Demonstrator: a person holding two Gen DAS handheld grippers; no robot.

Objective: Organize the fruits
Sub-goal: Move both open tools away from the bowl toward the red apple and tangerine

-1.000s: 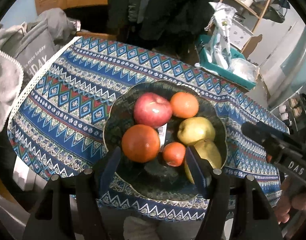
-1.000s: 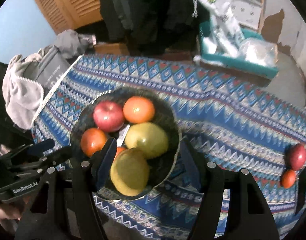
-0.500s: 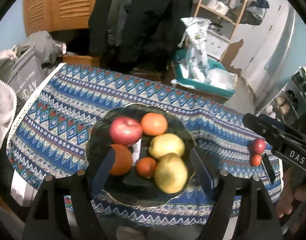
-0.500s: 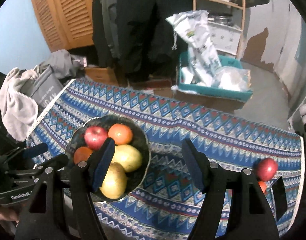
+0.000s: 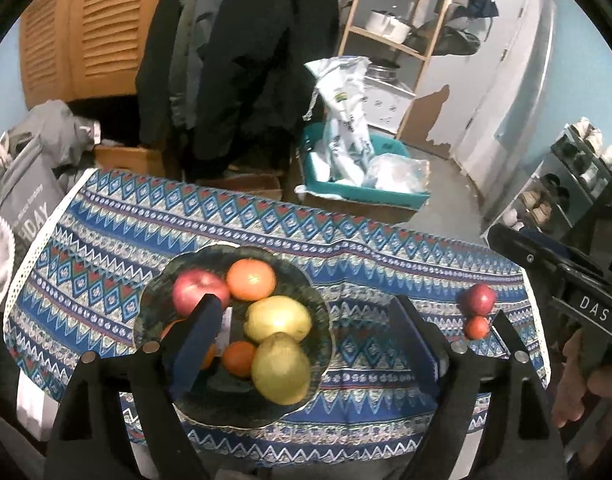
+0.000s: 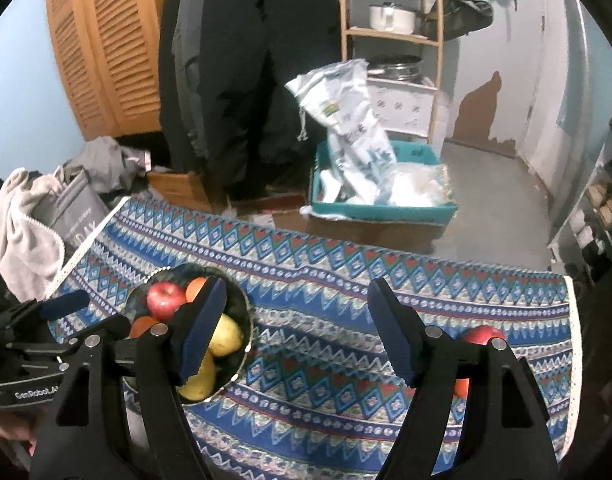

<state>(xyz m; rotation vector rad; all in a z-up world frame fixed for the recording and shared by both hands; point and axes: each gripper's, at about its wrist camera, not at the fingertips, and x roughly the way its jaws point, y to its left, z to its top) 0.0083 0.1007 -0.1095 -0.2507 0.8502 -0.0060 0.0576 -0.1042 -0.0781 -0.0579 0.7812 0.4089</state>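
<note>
A dark bowl [image 5: 309, 296] on the patterned tablecloth holds a red apple [image 5: 198, 290], oranges [image 5: 250, 279] and two yellow pears [image 5: 280, 372]. It also shows in the right wrist view [image 6: 246, 308]. A loose red apple [image 5: 481, 299] and a small orange fruit [image 5: 477, 327] lie at the table's right end; that apple shows in the right wrist view [image 6: 483, 334]. My left gripper [image 5: 306, 316] is open and empty, above the bowl's near side. My right gripper [image 6: 296, 300] is open and empty, above the table's middle.
The tablecloth [image 5: 106, 232] covers a small table with edges near on all sides. Behind it stand a teal bin of bags [image 5: 361, 184], dark hanging coats [image 5: 234, 60], a wooden shelf [image 5: 389, 36] and a grey bag [image 5: 26, 200] at the left.
Both grippers have drawn back and up from the bowl, so more of the table shows. The right gripper has swung right toward the loose fruit. Both stay open.
</note>
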